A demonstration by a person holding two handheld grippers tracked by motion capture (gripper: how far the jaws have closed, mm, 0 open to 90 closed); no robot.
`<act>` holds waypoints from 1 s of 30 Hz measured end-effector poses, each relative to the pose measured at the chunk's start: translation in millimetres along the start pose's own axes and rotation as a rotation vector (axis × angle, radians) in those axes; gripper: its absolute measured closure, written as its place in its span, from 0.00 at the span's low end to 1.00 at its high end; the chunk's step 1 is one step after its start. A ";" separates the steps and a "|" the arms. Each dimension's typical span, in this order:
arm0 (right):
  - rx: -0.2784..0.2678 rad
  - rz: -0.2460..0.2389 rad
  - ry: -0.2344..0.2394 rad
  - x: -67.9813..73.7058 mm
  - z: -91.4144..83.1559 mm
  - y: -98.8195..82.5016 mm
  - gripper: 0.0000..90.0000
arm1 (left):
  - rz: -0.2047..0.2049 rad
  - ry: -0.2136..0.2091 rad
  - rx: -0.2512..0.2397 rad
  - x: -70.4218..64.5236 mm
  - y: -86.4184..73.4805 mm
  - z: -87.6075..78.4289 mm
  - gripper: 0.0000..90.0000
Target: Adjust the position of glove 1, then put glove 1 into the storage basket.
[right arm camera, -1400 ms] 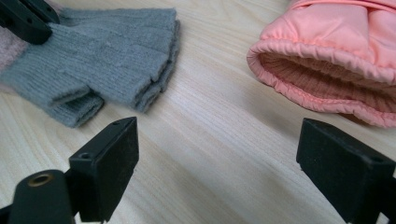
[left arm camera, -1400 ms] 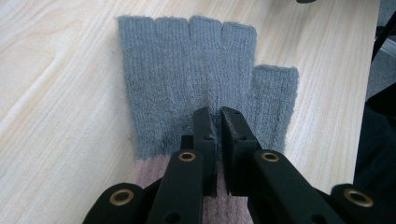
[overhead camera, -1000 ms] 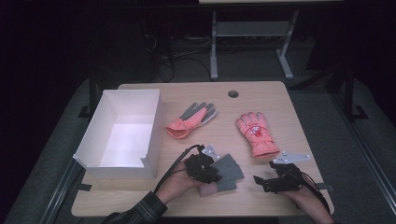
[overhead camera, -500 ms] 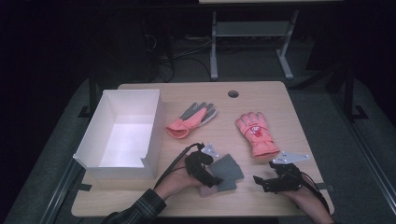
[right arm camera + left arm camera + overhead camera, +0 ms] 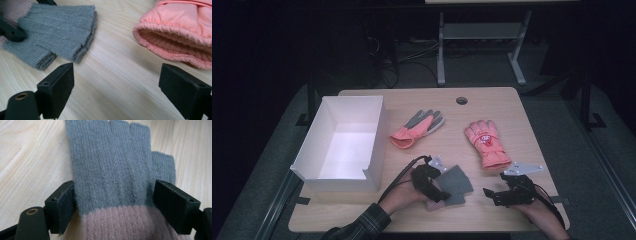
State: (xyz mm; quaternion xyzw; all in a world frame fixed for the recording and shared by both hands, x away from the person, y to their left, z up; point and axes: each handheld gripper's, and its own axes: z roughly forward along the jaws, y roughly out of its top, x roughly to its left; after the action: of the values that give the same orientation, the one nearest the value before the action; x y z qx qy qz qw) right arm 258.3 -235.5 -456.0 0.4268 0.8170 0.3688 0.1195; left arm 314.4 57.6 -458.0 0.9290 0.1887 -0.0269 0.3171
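Low in the high view, left of centre, the left hand-held gripper [image 5: 435,187] lies over the grey and pink knit glove [image 5: 453,181] on the worktop [image 5: 512,107]. Its jaws have just been opening and now stand wide on either side of the glove, which lies flat between them at the line where grey meets pink; whether the pads touch the wool I cannot tell. At lower right the right hand-held gripper [image 5: 492,194] rests with jaws wide and bare wood between them. Above it lies a pink padded glove [image 5: 486,143]; another pink glove [image 5: 416,128], grey palm up, lies mid-frame. A white box [image 5: 371,150] stands at left.
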 end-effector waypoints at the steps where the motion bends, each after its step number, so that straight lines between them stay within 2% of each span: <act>1: 0.000 0.000 0.000 0.0 0.1 0.0 0.14 | 0.001 0.000 -0.002 -0.4 0.1 0.0 0.23; 10: 0.001 -0.004 0.000 0.1 0.4 -0.2 0.14 | -0.003 -0.024 0.007 -2.7 1.5 -1.8 0.43; 16: 0.003 -0.002 0.001 -0.1 0.8 0.0 0.14 | -0.020 -0.091 0.022 0.8 2.7 -2.3 0.63; 21: 0.001 -0.002 0.001 0.2 0.4 0.1 0.14 | -0.025 -0.104 0.026 1.1 4.2 -2.4 0.68; 30: 0.000 0.000 0.003 -0.1 -0.1 0.0 0.14 | -0.032 -0.128 0.037 2.3 7.2 -5.4 0.71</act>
State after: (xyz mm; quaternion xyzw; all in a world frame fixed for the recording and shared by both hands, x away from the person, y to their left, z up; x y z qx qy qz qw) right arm 258.3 -235.6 -455.9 0.4264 0.8171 0.3697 0.1180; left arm 318.8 56.4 -450.0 0.9280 0.1823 -0.0950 0.3108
